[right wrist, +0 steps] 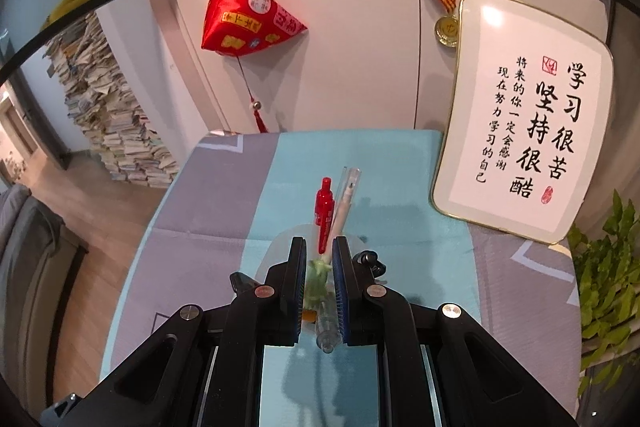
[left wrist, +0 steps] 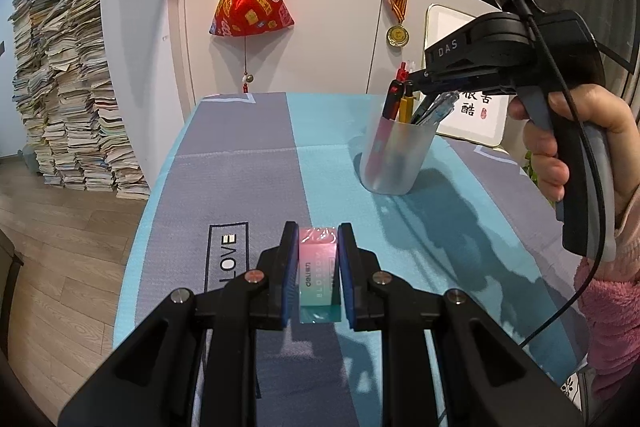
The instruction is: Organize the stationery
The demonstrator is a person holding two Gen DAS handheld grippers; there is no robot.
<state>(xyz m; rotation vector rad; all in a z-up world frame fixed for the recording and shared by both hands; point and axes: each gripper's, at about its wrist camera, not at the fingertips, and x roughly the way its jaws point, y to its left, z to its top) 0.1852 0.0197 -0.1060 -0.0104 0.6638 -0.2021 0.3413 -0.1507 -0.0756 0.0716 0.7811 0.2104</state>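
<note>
Left tool [left wrist: 318,259] is clamped on the pastel eraser [left wrist: 319,267], held above the table [left wrist: 240,179] short of the pen cup [left wrist: 394,157]. Right tool [right wrist: 319,267], closed on a clear pen [right wrist: 326,323], hovers right over that cup for a straight drop.

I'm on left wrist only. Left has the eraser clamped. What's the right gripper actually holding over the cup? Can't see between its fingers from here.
Observer: In the right wrist view, the right gripper is shut on a clear pen with a green leafy decoration.
Operator: Where's it aimed?
Observer: Right over the pen cup, whose rim shows just past the fingers; a red pen and a pale one stand up from it.
Operator: Anything behind the cup I should know about?
Observer: A framed calligraphy board leans against the wall at the table's far right, with a green plant beside it.
</note>
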